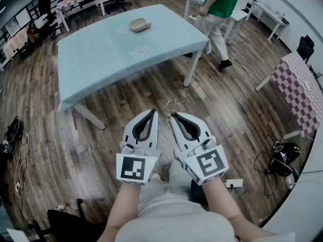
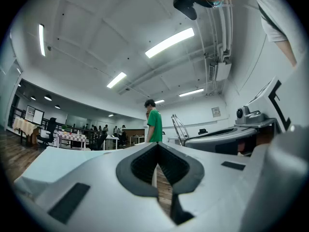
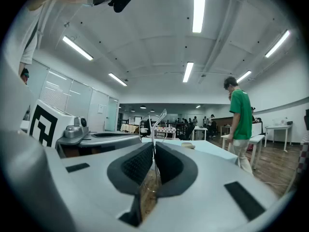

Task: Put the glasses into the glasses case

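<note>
Right tongs (image 3: pixel 154 148): closed on the thin wire-framed clear-lens glasses (image 3: pixel 153 125). The frame is clamped between the pads and one temple projects up past the tips. Left tongs (image 2: pixel 158 146): closed, tips together, nothing between them. Both tongs are held side by side above the wooden floor (image 1: pixel 227 102), well apart from the light blue cloth-covered worktop (image 1: pixel 101 59). The beige oval glasses case (image 1: pixel 140 24) lies on that worktop's far part.

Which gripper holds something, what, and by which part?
The right gripper pinches the glasses by their thin frame; exact part unclear. Left gripper holds nothing.
</note>
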### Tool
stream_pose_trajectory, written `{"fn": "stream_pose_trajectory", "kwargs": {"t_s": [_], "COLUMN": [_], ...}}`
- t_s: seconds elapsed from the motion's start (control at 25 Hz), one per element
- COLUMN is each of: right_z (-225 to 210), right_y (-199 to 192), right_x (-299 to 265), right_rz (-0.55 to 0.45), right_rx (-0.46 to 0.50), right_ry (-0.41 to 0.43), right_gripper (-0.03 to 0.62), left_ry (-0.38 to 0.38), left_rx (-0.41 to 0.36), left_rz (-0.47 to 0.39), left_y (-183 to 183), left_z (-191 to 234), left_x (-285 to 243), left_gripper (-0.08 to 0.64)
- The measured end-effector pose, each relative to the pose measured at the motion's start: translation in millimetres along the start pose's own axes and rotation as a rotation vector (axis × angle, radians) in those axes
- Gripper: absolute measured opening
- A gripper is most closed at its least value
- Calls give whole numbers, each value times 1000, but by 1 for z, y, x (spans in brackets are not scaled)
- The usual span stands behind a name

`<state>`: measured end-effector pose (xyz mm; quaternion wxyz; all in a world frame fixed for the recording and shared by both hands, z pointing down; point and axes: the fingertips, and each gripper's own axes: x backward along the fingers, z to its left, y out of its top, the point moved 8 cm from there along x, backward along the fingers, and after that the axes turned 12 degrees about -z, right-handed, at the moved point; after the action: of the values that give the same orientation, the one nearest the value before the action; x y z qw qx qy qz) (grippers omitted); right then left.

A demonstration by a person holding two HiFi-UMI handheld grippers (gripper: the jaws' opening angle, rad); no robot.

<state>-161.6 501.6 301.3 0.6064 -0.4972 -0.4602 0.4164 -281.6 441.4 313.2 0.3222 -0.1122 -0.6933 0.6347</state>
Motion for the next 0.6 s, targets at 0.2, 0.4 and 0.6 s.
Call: {"fn": "stream_pose_trajectory", "kwargs": {"t_s": [0.2, 0.4, 0.6], "right_z": [-4, -22, -58], "right_y": [-2, -15, -20], "right_x": [-1, -11, -24], "right_rz": [1, 9, -13], "right_rx": [-11, -31, -95], "right_ry": [5, 24, 50], "right_gripper": [23, 23, 23], "left_ry": [-9, 10, 23], "left_rx": [-23, -20, -41], "left_rz": [9, 24, 40], "left_y": [-4, -10, -20], "left_z": [1, 2, 2], "left_x": [-3, -20, -51], "left_gripper": [8, 8, 8]}}
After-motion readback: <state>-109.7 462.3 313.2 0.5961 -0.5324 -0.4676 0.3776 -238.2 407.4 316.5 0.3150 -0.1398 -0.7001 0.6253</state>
